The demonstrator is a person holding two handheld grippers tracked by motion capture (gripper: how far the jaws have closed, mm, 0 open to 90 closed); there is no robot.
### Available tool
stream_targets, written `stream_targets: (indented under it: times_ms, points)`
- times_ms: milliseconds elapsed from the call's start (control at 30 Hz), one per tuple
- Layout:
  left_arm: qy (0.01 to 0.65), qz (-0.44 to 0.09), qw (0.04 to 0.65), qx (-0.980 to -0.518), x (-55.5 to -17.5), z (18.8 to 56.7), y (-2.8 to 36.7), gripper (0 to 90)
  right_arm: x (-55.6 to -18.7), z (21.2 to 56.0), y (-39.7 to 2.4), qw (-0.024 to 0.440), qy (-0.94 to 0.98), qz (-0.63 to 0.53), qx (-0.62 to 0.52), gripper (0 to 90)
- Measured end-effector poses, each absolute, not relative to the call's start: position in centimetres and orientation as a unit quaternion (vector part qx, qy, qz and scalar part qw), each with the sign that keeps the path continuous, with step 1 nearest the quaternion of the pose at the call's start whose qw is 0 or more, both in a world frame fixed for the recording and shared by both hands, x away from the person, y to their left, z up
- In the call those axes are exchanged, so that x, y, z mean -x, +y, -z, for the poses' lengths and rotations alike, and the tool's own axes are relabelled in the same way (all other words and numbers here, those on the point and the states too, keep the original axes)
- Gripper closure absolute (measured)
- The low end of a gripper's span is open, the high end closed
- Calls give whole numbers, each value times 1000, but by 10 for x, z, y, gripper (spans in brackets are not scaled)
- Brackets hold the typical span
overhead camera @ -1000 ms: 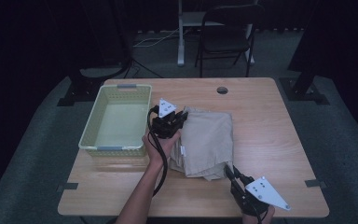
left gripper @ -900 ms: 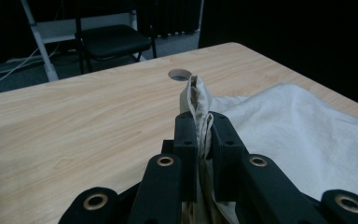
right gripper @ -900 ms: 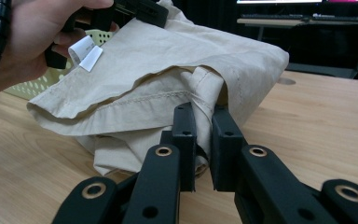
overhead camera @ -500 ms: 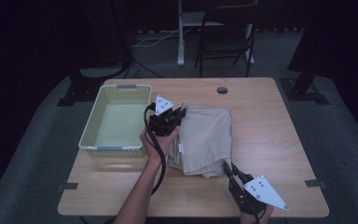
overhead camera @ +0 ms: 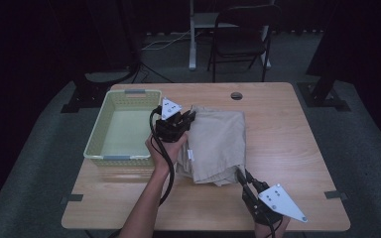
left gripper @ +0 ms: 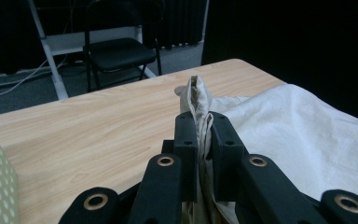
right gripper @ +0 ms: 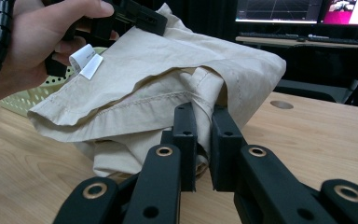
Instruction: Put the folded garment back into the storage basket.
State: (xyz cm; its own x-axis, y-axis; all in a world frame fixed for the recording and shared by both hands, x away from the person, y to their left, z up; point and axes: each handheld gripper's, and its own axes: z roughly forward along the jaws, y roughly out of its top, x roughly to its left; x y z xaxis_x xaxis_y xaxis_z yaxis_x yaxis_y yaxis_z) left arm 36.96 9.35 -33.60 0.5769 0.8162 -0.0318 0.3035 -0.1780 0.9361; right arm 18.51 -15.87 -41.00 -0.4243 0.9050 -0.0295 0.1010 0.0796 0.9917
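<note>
- The folded beige cloth (overhead camera: 218, 146) is lain on the tabletop (overhead camera: 287, 148), just beside the basket (overhead camera: 121, 130).
- Its corners are clenched by left claw (overhead camera: 188, 119) and right claw (overhead camera: 242, 176).
- A joint lift into the basket is judged next.

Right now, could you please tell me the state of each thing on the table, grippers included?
Cloth: beige, folded in layers, pinched at two edges.
Basket: upright, nothing seen inside.
Left gripper: shut on the cloth's far edge.
Right gripper: shut on the cloth's near corner.
Table: bare wood around the cloth.
</note>
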Motion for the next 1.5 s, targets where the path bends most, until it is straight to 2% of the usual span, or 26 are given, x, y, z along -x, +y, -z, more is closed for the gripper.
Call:
stream_targets:
  times_ms: [700,1500]
  points:
    - [389,-255,519,-717,-372,322,100,841,-189,391,-153,375,631,-562,-381,830]
    - [400,-266,526,-702,-373,305,126,843,-197,377,-132,376,639,-568,-358,830]
